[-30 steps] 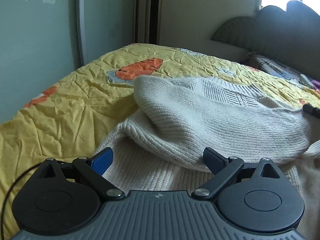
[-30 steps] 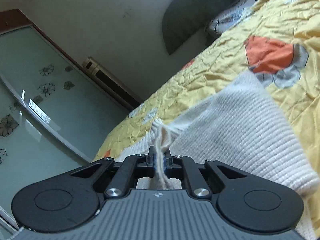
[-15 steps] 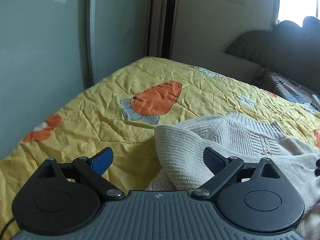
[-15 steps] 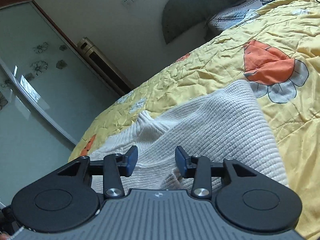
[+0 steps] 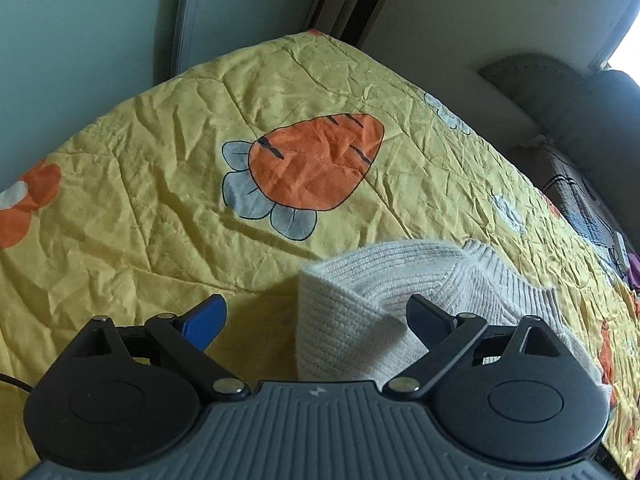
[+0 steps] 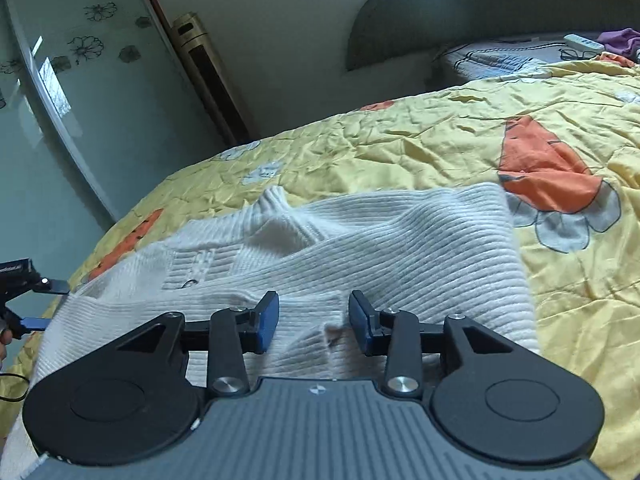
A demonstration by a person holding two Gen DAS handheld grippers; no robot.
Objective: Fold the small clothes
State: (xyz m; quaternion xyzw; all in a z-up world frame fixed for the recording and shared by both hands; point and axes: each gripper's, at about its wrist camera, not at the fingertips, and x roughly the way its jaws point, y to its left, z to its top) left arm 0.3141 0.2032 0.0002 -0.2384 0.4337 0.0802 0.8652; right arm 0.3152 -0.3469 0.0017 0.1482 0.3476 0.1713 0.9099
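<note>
Left wrist view: left gripper [image 5: 316,320] with jaws wide apart, empty, as a second ago; then the sweater [image 5: 384,280] filled mid-frame, now only its folded corner shows at lower centre-right, part of it between the fingers but unpressed; the quilt [image 5: 160,168] and its carrot print [image 5: 316,164] now fill the centre. Headboard [image 5: 560,92] at right. Right wrist view: right gripper [image 6: 313,322], a second ago pinched shut on a knit fold, now part open, its jaws having just eased slightly closer, nothing gripped; the sweater [image 6: 400,240] lies flat on the quilt [image 6: 440,140] across mid-frame, collar at centre-left. Left gripper [image 6: 38,304] at left edge beside the sweater's hem. Glass door [image 6: 60,80] upper left; tower unit [image 6: 208,72] beside it.
</note>
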